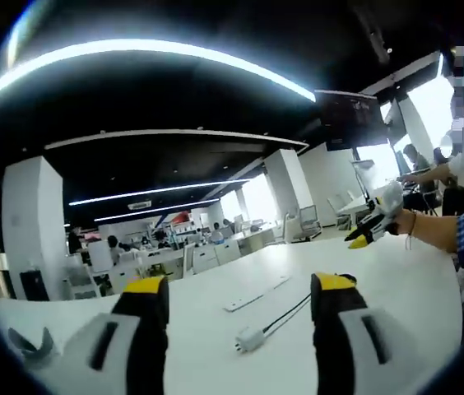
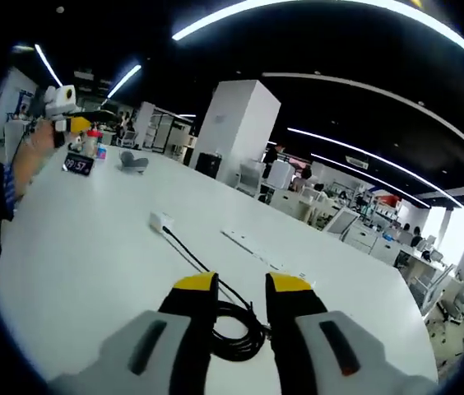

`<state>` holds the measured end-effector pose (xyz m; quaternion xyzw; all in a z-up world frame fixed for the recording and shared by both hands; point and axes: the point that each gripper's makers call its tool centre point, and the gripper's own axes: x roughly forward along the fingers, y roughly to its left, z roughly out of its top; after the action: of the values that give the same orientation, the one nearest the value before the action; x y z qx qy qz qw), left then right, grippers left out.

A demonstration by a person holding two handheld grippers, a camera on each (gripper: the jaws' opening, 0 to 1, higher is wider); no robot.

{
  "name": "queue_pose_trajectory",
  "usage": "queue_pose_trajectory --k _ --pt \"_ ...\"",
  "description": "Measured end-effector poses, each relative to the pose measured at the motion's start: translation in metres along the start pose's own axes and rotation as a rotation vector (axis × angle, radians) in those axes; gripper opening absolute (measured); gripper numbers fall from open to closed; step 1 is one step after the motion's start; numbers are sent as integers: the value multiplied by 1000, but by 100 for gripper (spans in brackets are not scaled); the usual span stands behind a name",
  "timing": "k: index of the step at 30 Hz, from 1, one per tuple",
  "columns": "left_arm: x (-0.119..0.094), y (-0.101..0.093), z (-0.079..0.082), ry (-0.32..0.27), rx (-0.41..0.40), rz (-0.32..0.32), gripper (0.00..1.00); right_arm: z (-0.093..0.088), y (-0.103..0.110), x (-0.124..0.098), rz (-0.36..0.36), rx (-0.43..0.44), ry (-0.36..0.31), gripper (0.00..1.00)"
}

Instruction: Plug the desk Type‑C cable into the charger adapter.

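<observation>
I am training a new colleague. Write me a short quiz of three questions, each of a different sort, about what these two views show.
1. True or false: the left tool is shut on the white charger adapter.
2. Multiple choice: in the right gripper view, where does the coiled part of the black cable lie? A) on the table, just beyond the right tool; B) hanging off the table's edge; C) on top of the small clock.
3. Fill in: the tips of both tools are coloured ____.

Key: 1 false, its jaws stand apart and hold nothing; 2 A; 3 yellow.
</observation>
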<state>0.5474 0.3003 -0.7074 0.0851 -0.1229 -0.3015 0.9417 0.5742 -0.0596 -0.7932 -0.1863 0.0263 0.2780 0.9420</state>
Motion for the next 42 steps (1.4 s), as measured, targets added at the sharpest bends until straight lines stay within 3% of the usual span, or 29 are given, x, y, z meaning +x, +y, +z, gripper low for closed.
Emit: queue_pose_trajectory --k 4,7,10,13,16,21,24,25,27,36,42 --pt "-19 7 2 -32 0 99 78 17 13 -23 -5 -25 -80 25" --pt "-34 17 -1 -52 33 210 79 26 21 -43 -44 0 -144 27" --pt "-45 23 -5 -68 33 280 82 30 33 -57 -82 6 -189 28" --pt "-51 22 -16 -79 37 302 83 31 41 -66 -145 -7 -226 32" --pt "-54 23 -30 -62 33 332 83 21 39 -73 -228 -31 -218 34" --pt "-56 29 -49 -50 18 368 85 8 30 -84 -329 28 -259 36" --pt "-57 31 -58 -24 71 396 87 -1 24 -88 -367 65 -289 36" --pt "-58 31 -61 -17 83 400 87 -6 21 -88 -378 80 -290 36" --pt "-58 31 -66 -2 97 406 87 -21 19 -87 -376 121 -221 36" --pt "-59 35 -80 55 87 413 86 -34 24 -78 -362 87 -144 41" --pt "-56 30 -87 76 59 391 85 -34 27 -78 -344 84 -148 42"
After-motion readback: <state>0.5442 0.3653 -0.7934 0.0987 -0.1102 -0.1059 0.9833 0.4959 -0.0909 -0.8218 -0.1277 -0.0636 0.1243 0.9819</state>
